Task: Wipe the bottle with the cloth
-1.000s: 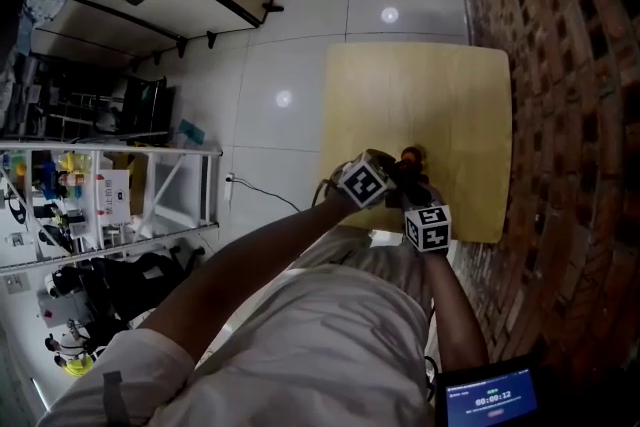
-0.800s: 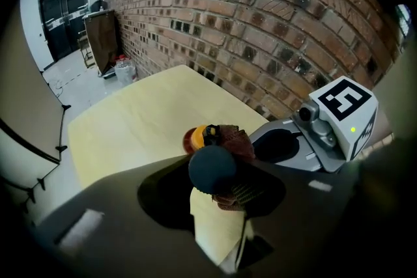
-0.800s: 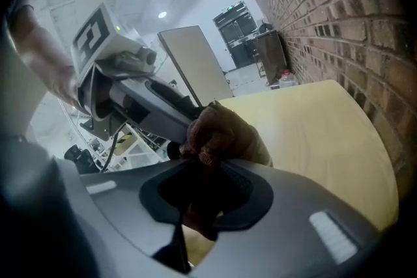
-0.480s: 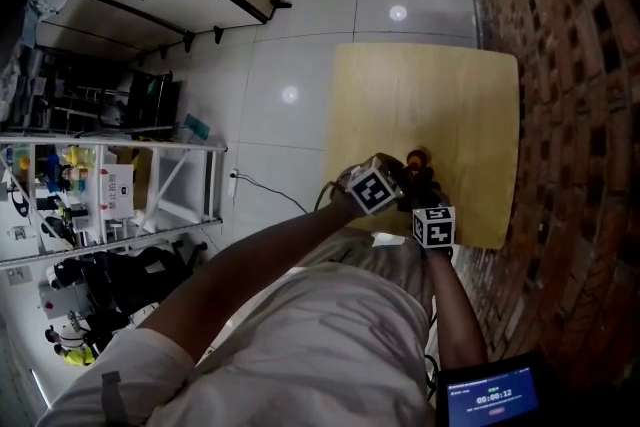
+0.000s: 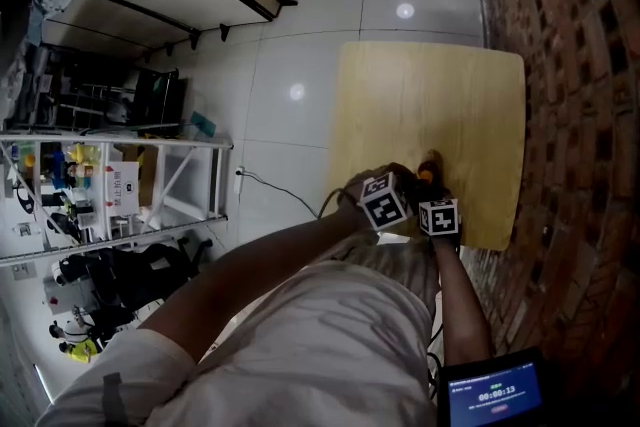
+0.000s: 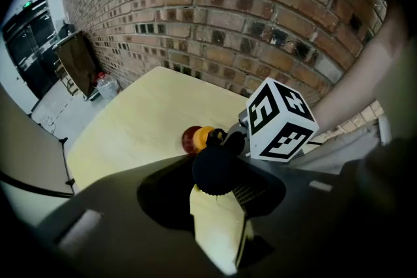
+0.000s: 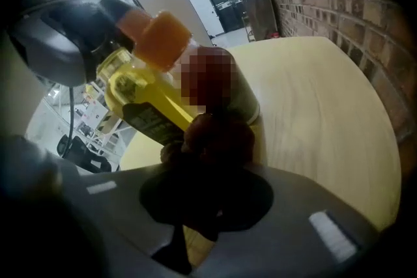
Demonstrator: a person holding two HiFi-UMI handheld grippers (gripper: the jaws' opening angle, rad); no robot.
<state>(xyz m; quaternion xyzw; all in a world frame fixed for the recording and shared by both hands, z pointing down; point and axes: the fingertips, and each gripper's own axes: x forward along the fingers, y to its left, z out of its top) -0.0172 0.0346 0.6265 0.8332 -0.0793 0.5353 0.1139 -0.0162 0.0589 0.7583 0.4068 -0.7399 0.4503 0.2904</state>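
The right gripper (image 7: 212, 163) has dropped beside the left gripper (image 6: 218, 202), its jaws pinching the cloth (image 7: 218, 133) against the bottle (image 7: 150, 97) that the left jaws clamp over the worktop (image 5: 430, 105); I'd rub firmly, bottle held steady.

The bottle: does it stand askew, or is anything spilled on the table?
The bottle is not upright: it leans in the grip of the left gripper, with its orange cap on. That suits wiping, as the right gripper presses the dark cloth against its side. No spill shows on the table.
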